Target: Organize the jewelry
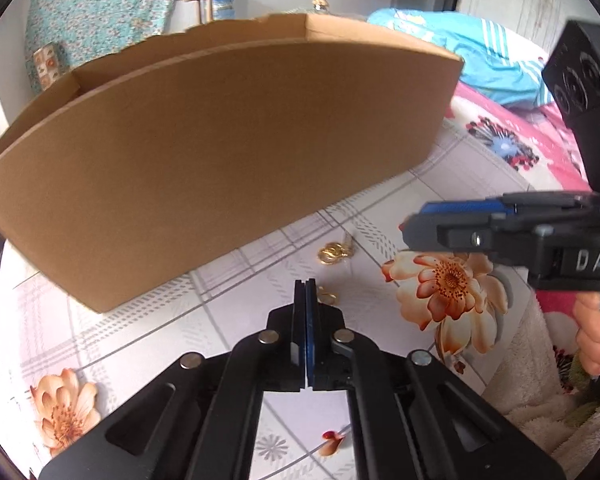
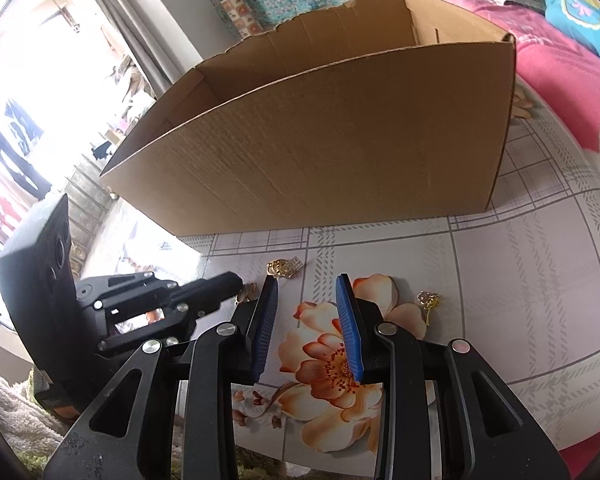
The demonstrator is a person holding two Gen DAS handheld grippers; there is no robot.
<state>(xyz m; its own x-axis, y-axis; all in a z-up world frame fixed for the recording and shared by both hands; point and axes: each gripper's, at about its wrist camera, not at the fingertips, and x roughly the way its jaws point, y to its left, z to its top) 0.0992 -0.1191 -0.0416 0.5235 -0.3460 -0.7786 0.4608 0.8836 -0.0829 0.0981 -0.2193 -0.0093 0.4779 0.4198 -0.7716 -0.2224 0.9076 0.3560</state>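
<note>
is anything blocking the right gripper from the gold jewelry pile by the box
Nothing visible does. The right gripper has open jaws, and only bare tablecloth lies between it and the gold jewelry pile before the cardboard box.

Bright daylight was seen across both views. In the right wrist view the window area (image 2: 28, 92) at the left was blown out to near white, detail there washed away. Light was thrown from that side, so the near wall of the cardboard box (image 2: 340, 152) was left evenly shaded, and a soft shadow was cast along its base onto the floral tablecloth (image 2: 520, 280). Small highlights were caught on the metal rivets (image 2: 227, 329). Straight box edges (image 1: 220, 60) were bowed strongly by the fisheye lens, and black vignetting was noted at every corner. The gold jewelry (image 1: 332, 254) was rendered small and slightly soft.
</note>
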